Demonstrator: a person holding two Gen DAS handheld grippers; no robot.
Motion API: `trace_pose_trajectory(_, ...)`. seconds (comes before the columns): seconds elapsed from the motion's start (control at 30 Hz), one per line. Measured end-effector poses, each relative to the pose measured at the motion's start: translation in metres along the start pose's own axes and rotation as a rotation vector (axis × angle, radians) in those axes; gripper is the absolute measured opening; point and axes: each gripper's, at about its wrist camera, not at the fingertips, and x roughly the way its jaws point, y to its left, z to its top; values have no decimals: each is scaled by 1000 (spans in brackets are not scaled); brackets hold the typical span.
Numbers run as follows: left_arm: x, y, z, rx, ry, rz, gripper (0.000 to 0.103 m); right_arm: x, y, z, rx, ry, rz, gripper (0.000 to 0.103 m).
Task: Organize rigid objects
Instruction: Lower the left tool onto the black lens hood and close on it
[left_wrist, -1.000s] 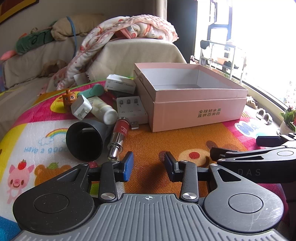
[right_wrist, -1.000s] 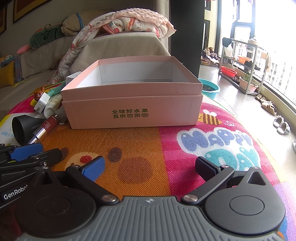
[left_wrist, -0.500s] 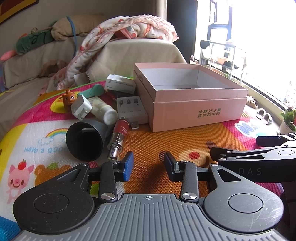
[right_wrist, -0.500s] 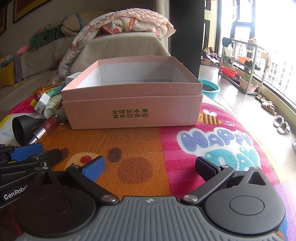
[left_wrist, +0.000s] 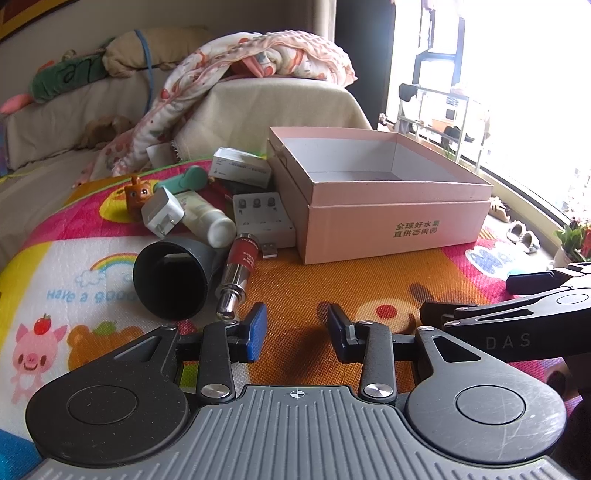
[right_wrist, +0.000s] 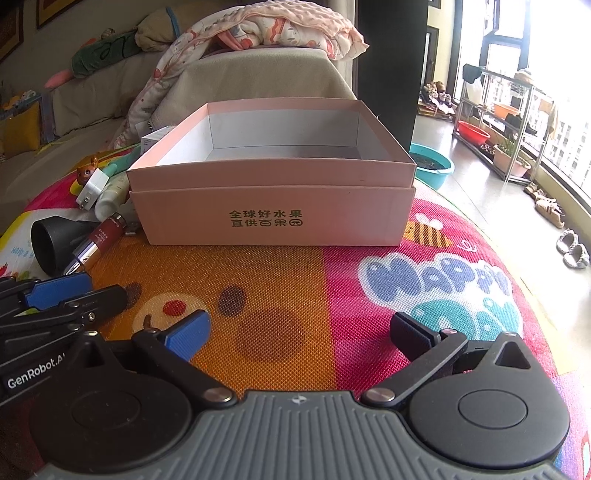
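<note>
Two hand-held grippers rest low over a cartoon play mat (right_wrist: 295, 280) in front of an empty pink box (right_wrist: 273, 206), with nothing yet packed. The left hand-held gripper (left_wrist: 292, 332) is released, its jaws apart and holding nothing; the right hand-held gripper (right_wrist: 297, 332) is spread wider and is likewise empty. The clutter lies entirely on the left: a red-and-chrome tube (left_wrist: 238, 275) sits just ahead and slightly left of the left fingertips, its long axis running almost straight away from the hand-held gripper, chrome end nearest. Beside it lie a black funnel-shaped nozzle (left_wrist: 170, 277), a white bottle (left_wrist: 207, 221) and a white charger (left_wrist: 162, 216). The left hand is judged clearly nearer, and the box stands to the pile's right.
</note>
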Motion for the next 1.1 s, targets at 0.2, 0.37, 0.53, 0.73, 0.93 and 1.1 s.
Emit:
trace_pose_trajectory(0.2, -30, 11, 4, 66, -115, 1, 39, 0, -1, -1, -15, 2, 10, 103)
trace_pose_trajectory(0.37, -36, 51, 33, -1, -129, 17, 38, 1, -1, 2, -23, 17, 17, 103)
trace_pose_trajectory(0.53, -4, 68, 48, -9, -17, 61, 42, 1, -1, 3, -32, 14, 24, 103)
trace_pose_trajectory(0.73, 12, 72, 41, 2, 13, 52, 50, -4, 1, 1, -61, 8, 49, 98)
trace_pose_trajectory(0.93, 9, 80, 35, 8, 2, 25, 50, -16, 26, 5, -106, -55, 158, 80)
trace_pose_trajectory(1.1, -13, 114, 24, -81, -27, 80, 50, -21, 76, 17, -196, -95, 294, 58)
